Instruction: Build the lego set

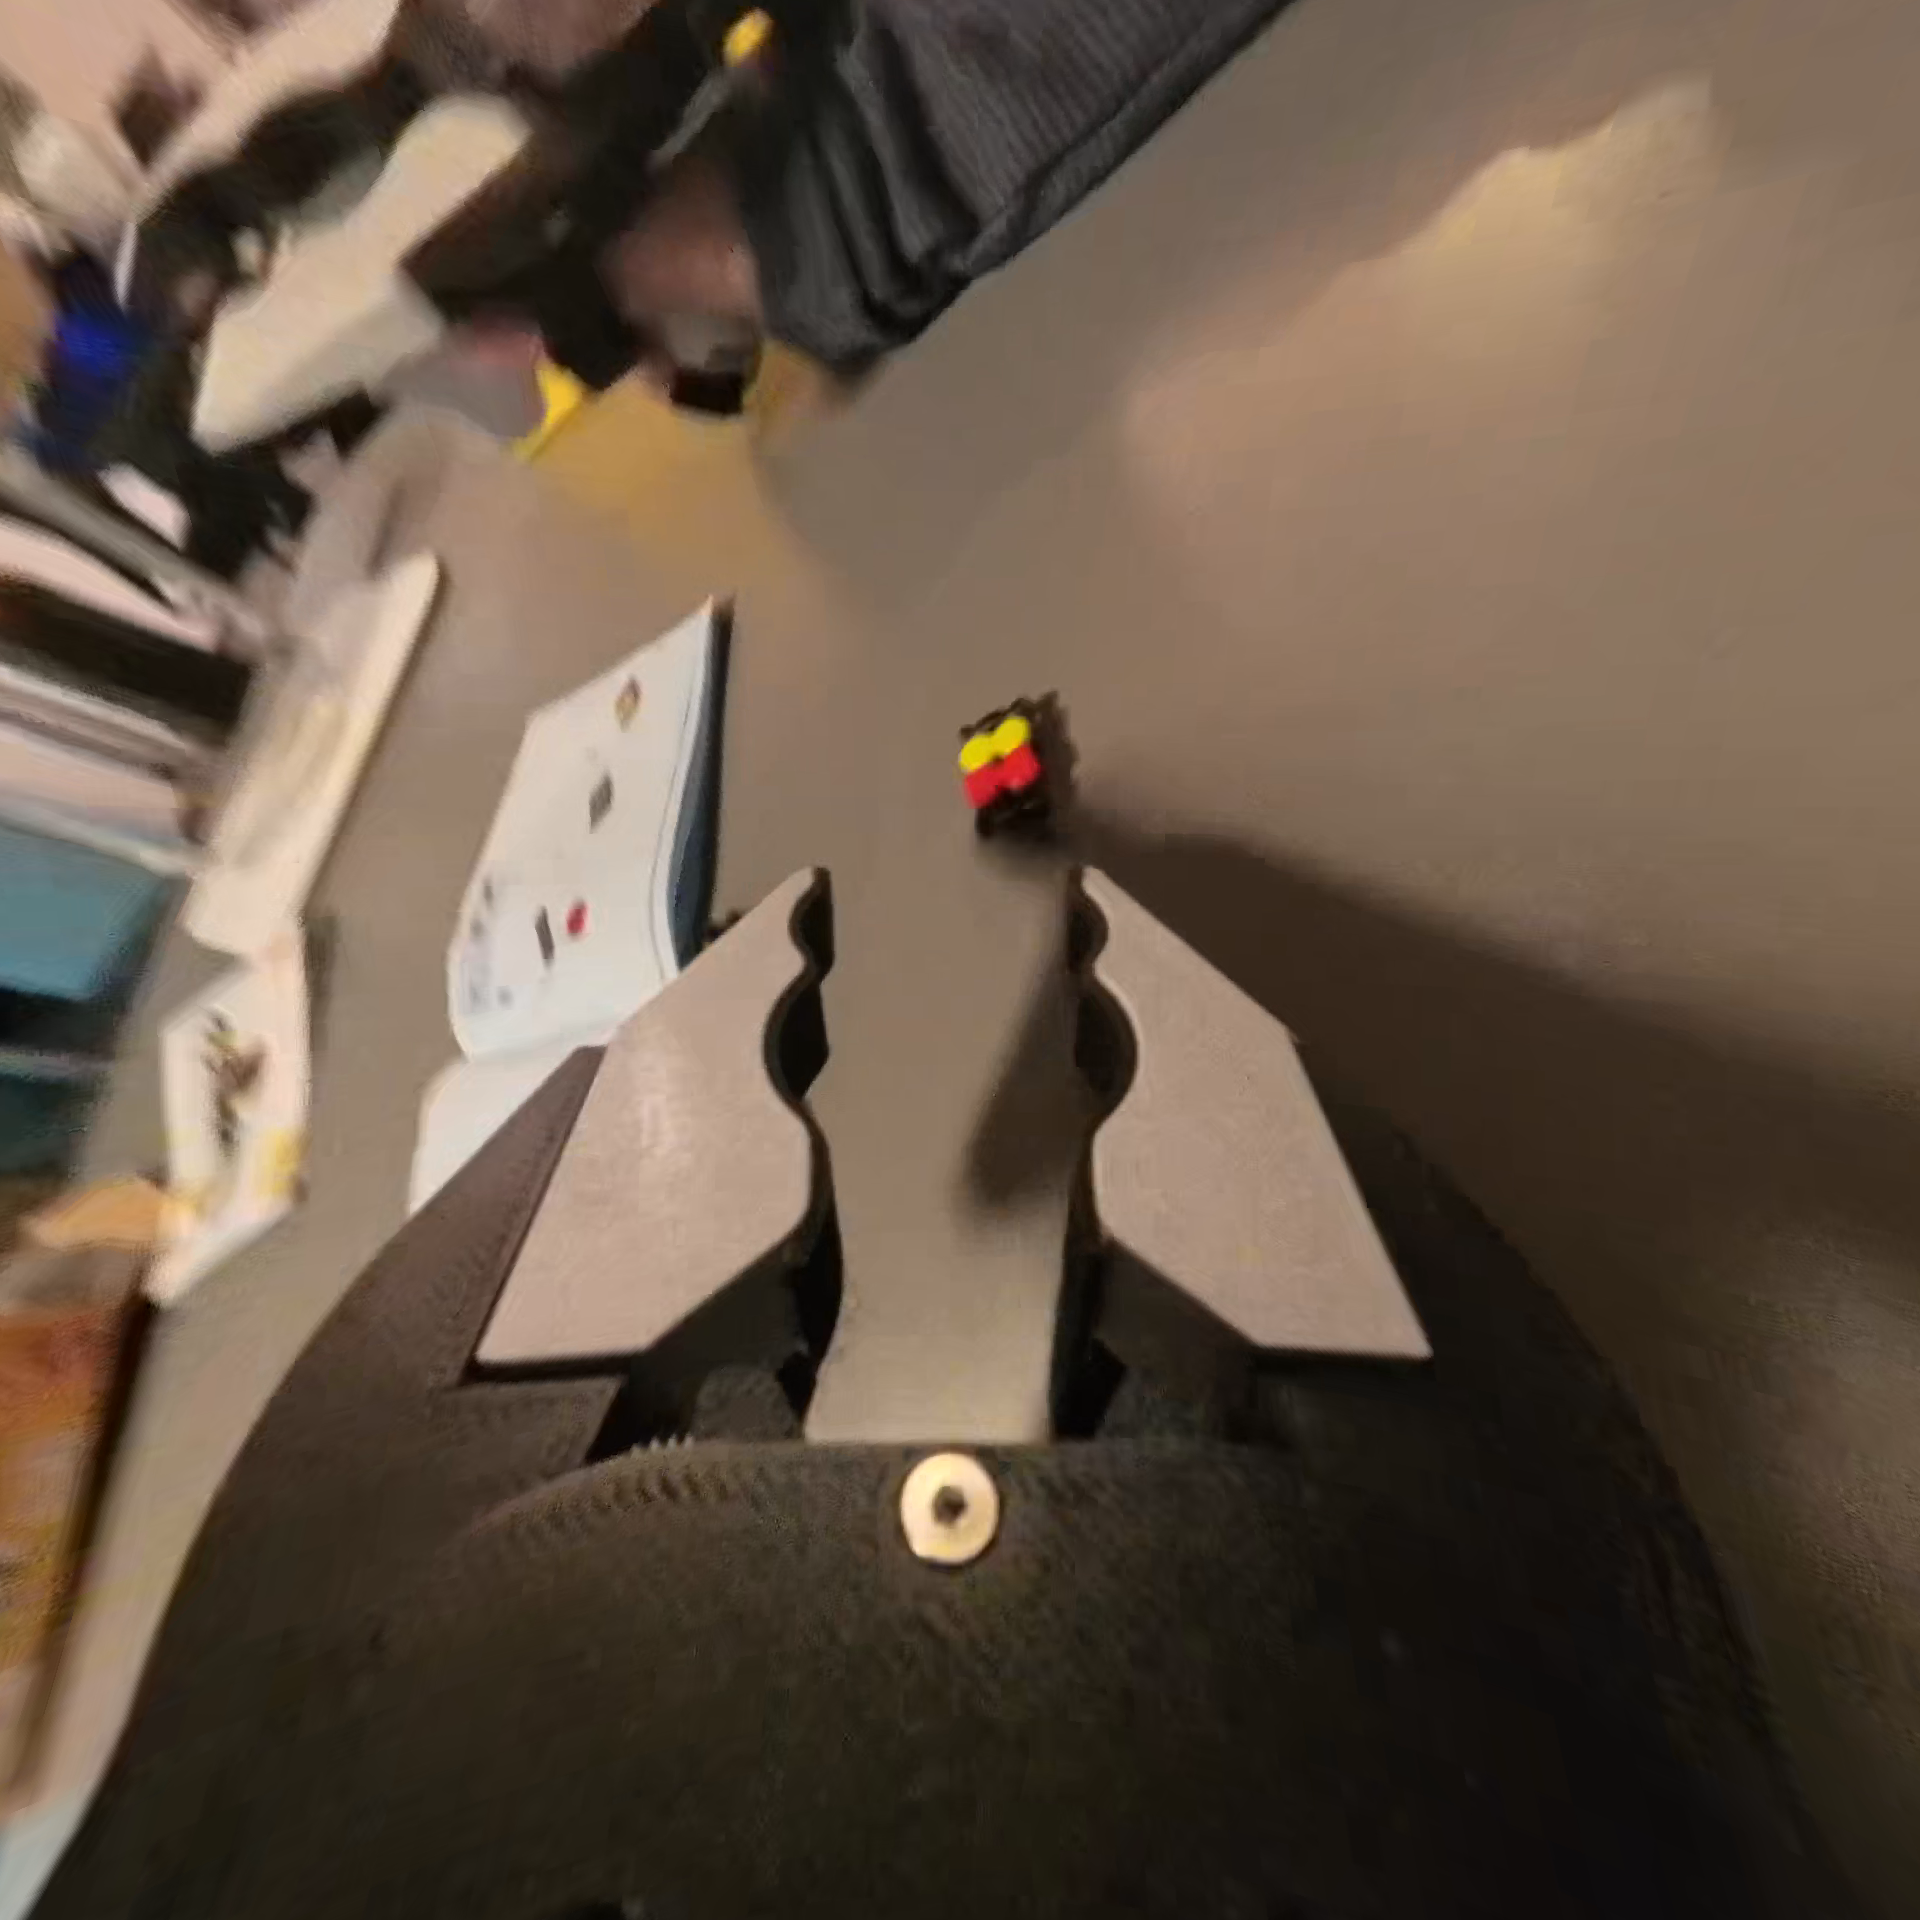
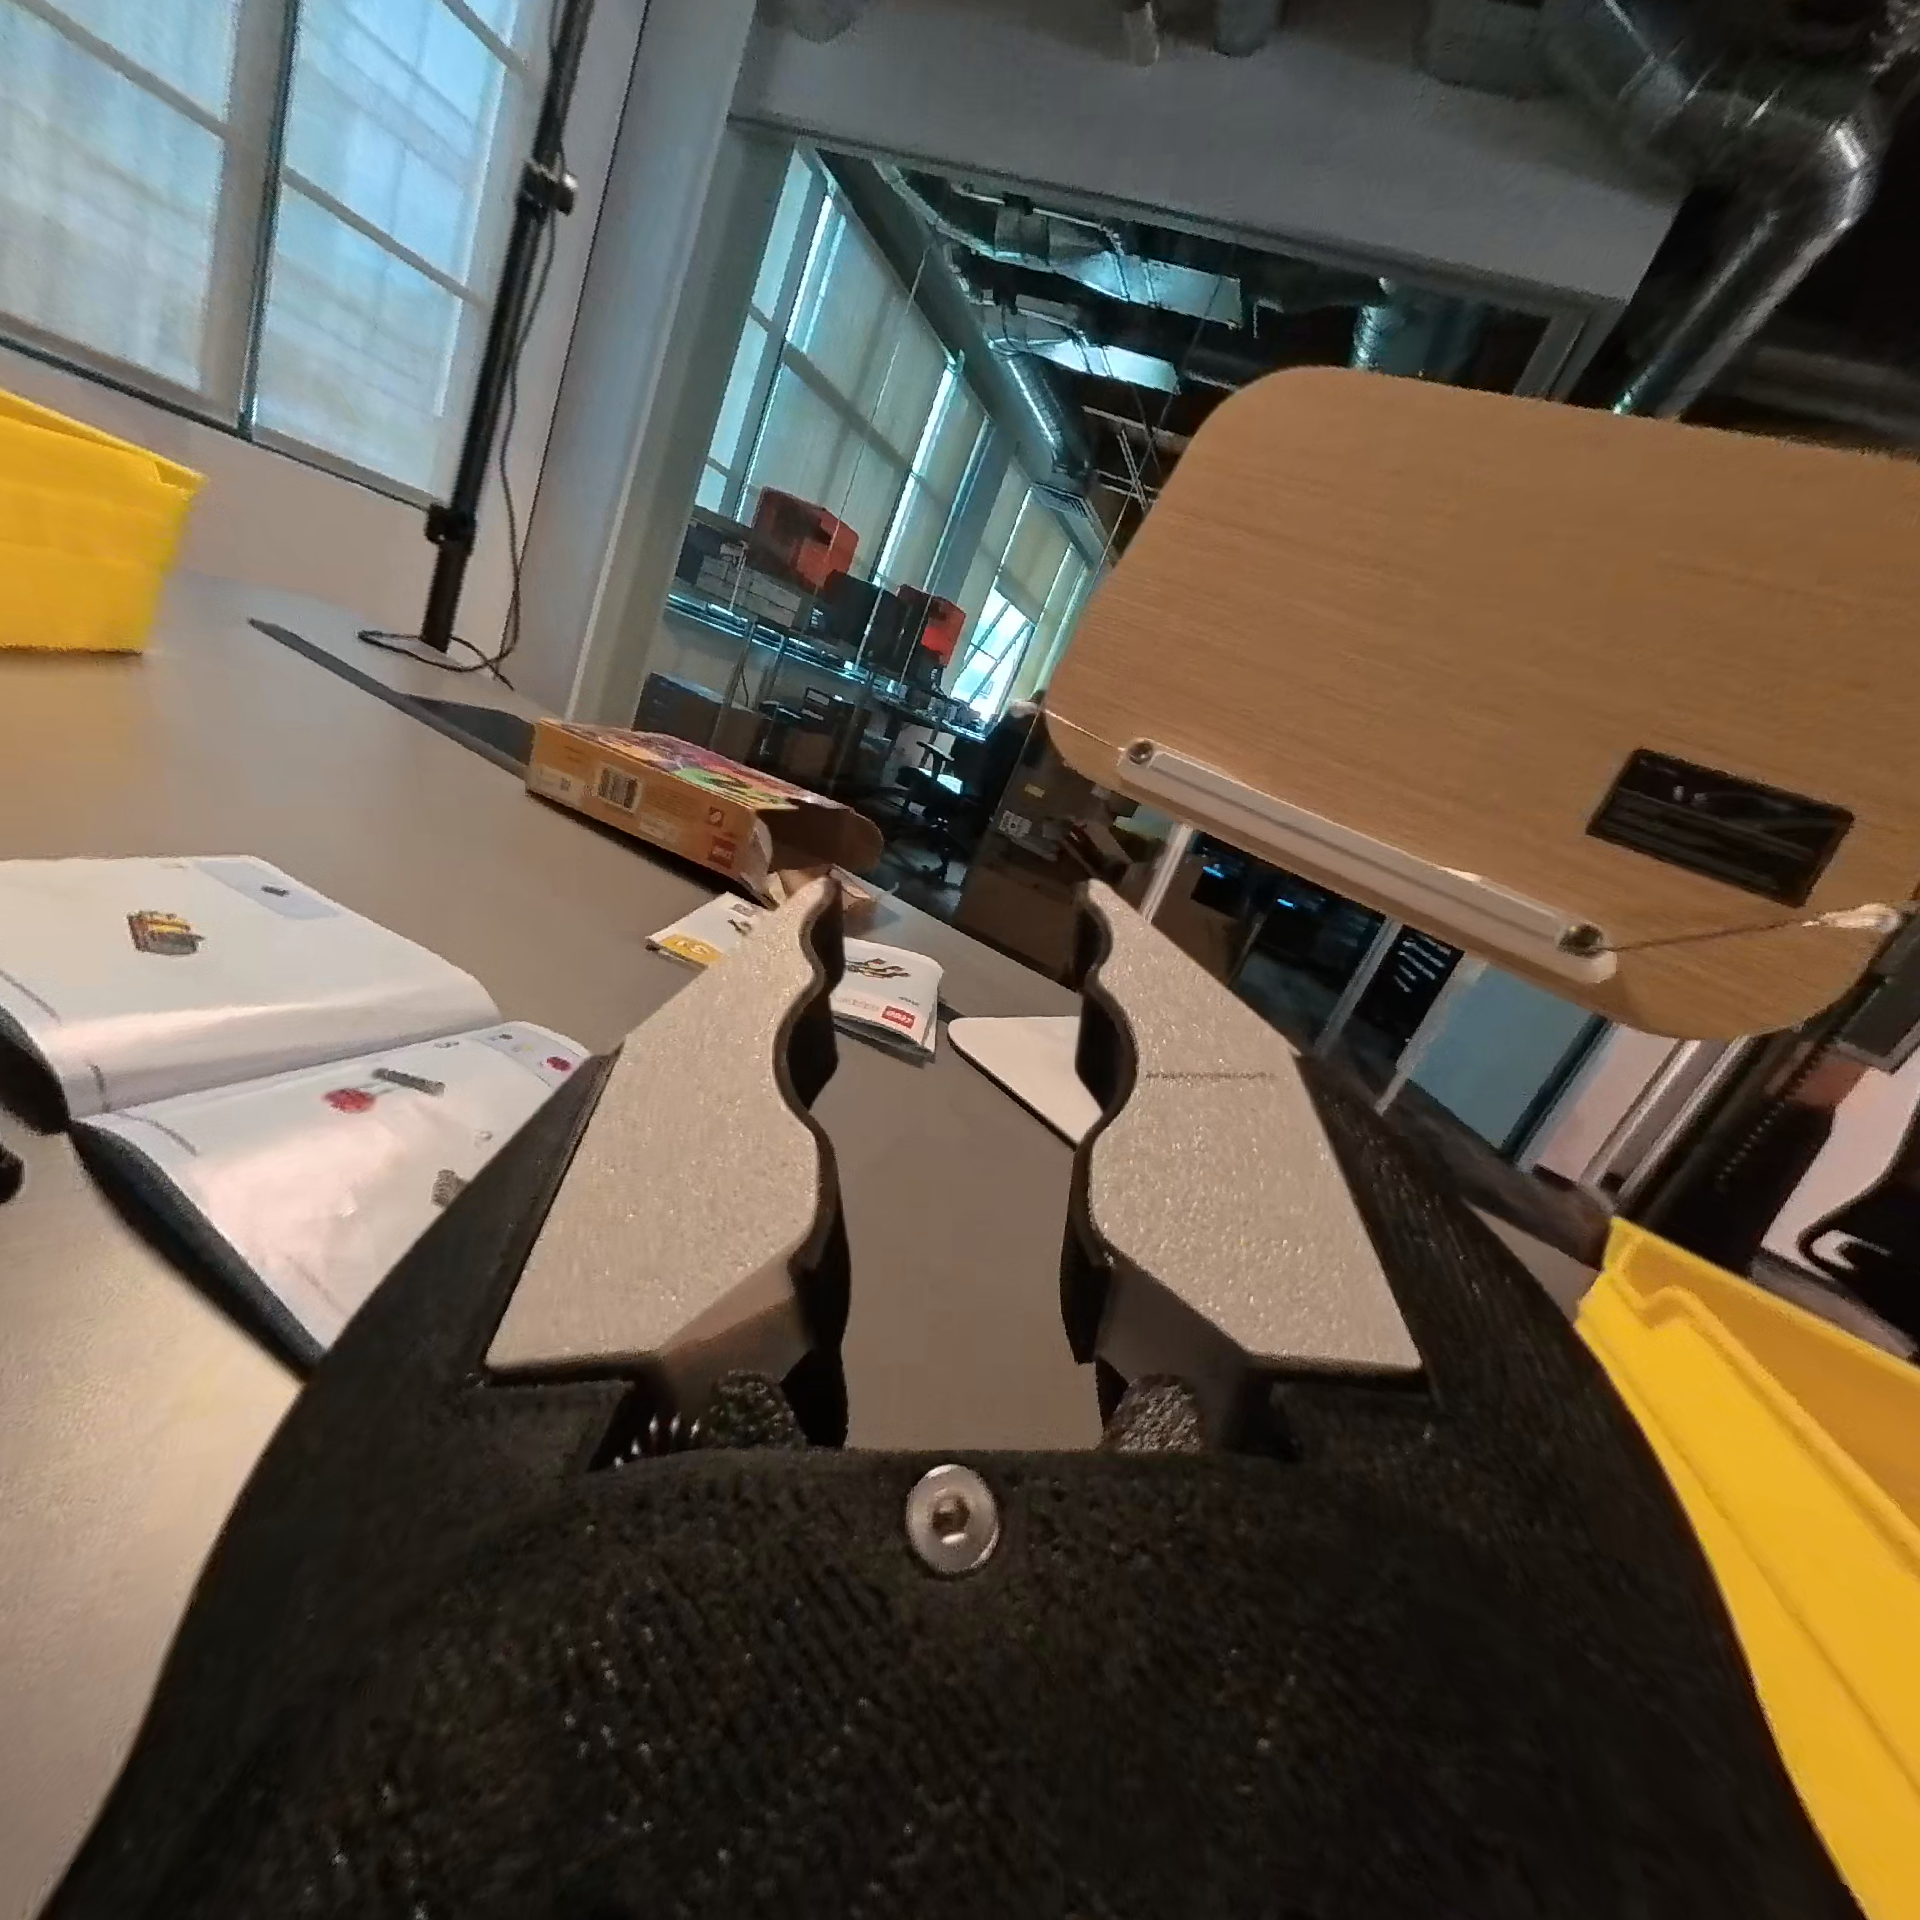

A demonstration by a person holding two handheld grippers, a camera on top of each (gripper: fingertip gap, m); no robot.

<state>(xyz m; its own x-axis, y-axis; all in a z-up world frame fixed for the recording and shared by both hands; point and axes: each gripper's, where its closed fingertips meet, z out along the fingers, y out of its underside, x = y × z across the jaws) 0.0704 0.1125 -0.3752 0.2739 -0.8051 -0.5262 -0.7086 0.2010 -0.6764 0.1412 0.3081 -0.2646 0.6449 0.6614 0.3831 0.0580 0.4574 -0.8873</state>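
Observation:
A small lego assembly (image 1: pixel 1006 767) of black, red and yellow pieces sits alone on the grey table, just beyond my left gripper's tips. My left gripper (image 1: pixel 951 899) is open and empty, pointing at it from a short distance; this view is blurred. An open instruction booklet (image 1: pixel 592 852) lies left of the assembly and also shows in the right wrist view (image 2: pixel 260 1049). My right gripper (image 2: pixel 956 914) is open and empty, low over the table, pointing toward the far edge. The assembly does not show in the right wrist view.
An opened lego box (image 2: pixel 675 800) and small leaflets (image 2: pixel 883 987) lie ahead of the right gripper. Yellow bins stand at the far left (image 2: pixel 73 530) and close right (image 2: pixel 1766 1475). A wooden chair back (image 2: pixel 1507 665) rises beyond the table edge. A person's dark clothing (image 1: pixel 935 156) is at the table's far side.

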